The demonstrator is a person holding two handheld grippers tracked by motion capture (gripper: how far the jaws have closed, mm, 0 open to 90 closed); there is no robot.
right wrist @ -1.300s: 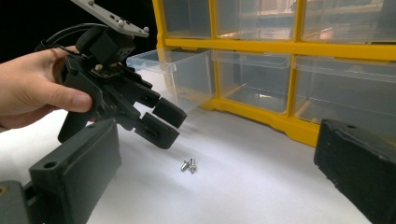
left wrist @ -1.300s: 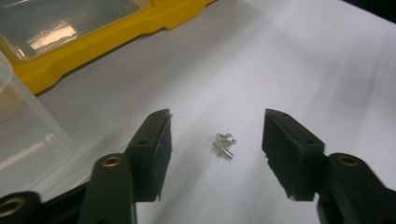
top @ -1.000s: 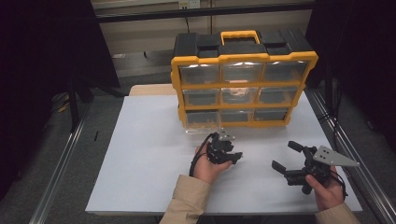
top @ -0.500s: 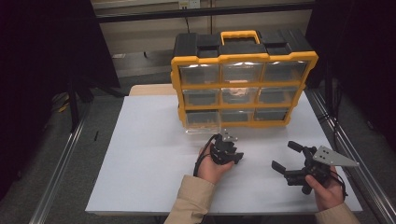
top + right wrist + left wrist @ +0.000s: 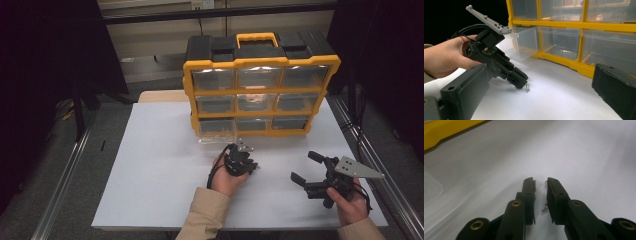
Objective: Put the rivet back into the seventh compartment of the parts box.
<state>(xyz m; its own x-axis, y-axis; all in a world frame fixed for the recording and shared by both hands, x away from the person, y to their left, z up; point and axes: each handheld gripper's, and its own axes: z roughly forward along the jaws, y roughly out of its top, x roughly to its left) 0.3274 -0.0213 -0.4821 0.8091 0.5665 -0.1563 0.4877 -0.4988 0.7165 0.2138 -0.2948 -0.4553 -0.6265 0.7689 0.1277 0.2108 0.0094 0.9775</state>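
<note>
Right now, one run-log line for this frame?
left gripper: jaws closing around small screw on table, gap remains | right gripper: open, idle | bottom-left drawer: pulled out

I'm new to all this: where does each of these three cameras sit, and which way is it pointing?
High view: sits above the person's side, looking forward and down on the white table and yellow drawer organizer; forearms, hands, left tongs and right tongs show.
Left gripper view: rides the left tongs, aimed down along nearly closed jaws at a small screw.
Right gripper view: rides the right tongs, whose jaws stand wide apart, facing the organizer; the other hand shows.
Shared: the right gripper view also shows the screw by the left tongs.
</note>
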